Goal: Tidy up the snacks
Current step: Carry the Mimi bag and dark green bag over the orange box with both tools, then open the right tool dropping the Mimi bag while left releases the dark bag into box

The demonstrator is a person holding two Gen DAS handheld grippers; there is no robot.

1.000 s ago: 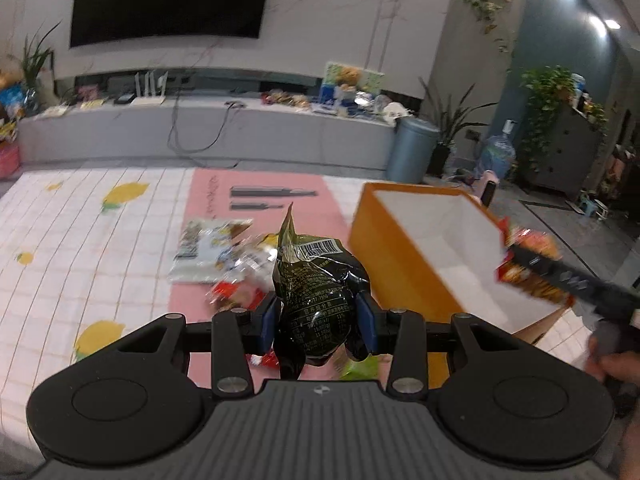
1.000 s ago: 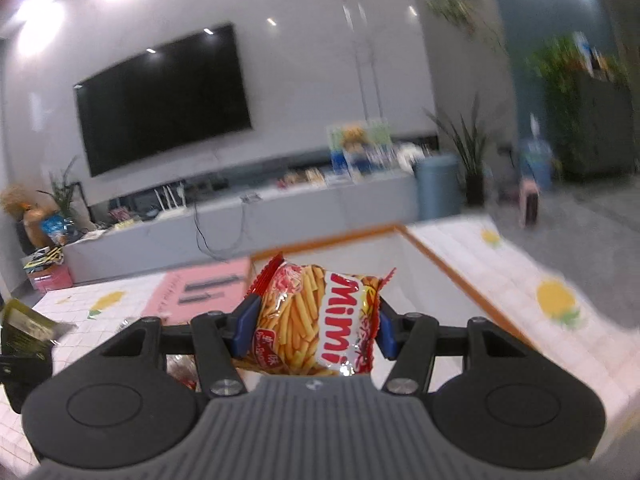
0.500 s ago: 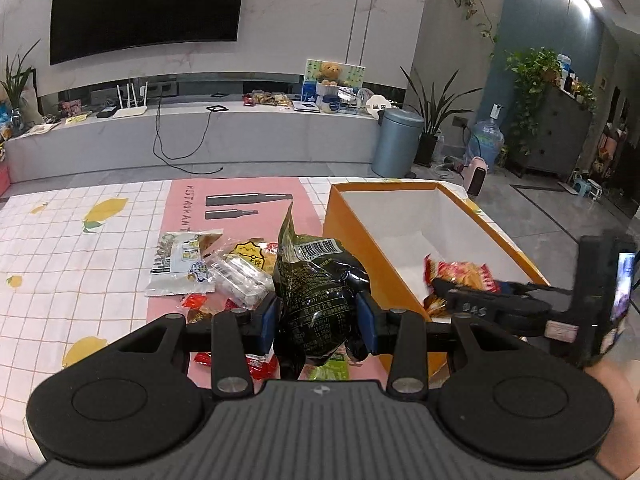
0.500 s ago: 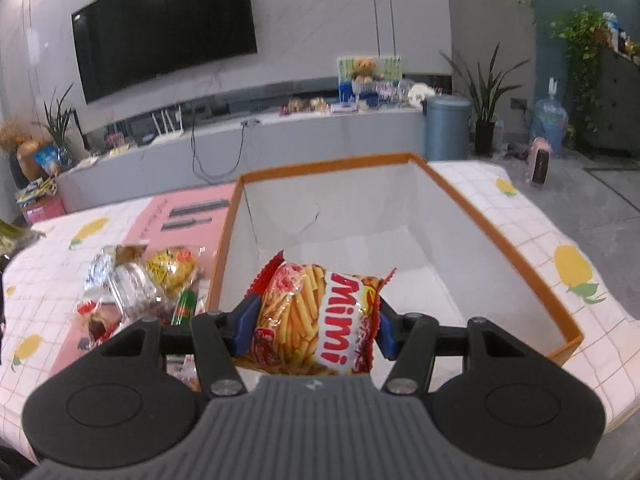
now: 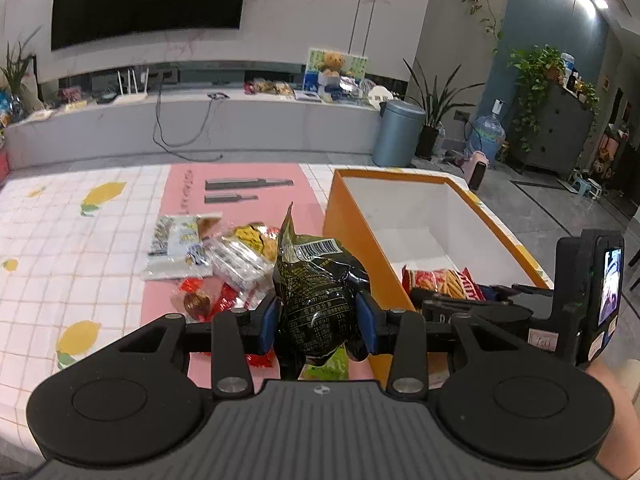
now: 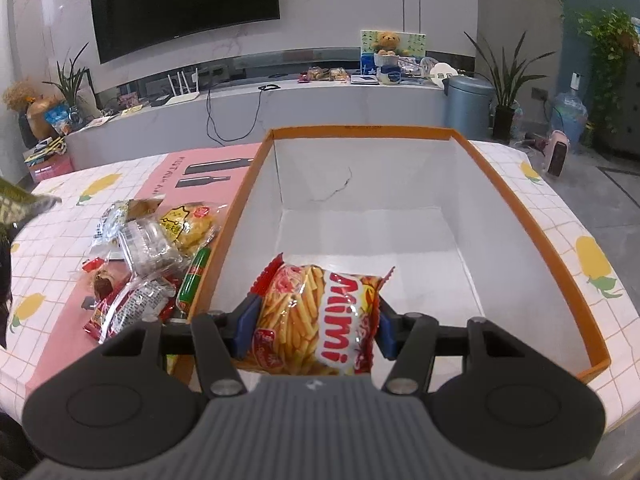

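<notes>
My left gripper is shut on a dark green snack bag, held upright above the pile of snacks on the pink mat. To its right stands an orange box with a white inside. My right gripper is shut on a red and yellow Mimi chips bag and hangs over the near end of the orange box. In the left wrist view the right gripper shows at the box's near edge with the chips bag.
Loose snacks lie on the pink mat left of the box, among them a green sausage stick against the box wall. The table wears a white checked cloth with lemon prints. A person's hand shows at the right edge.
My right gripper has carried the chips bag down and forward over the box, with the view tipping downward. The left gripper has held the green bag almost still.
</notes>
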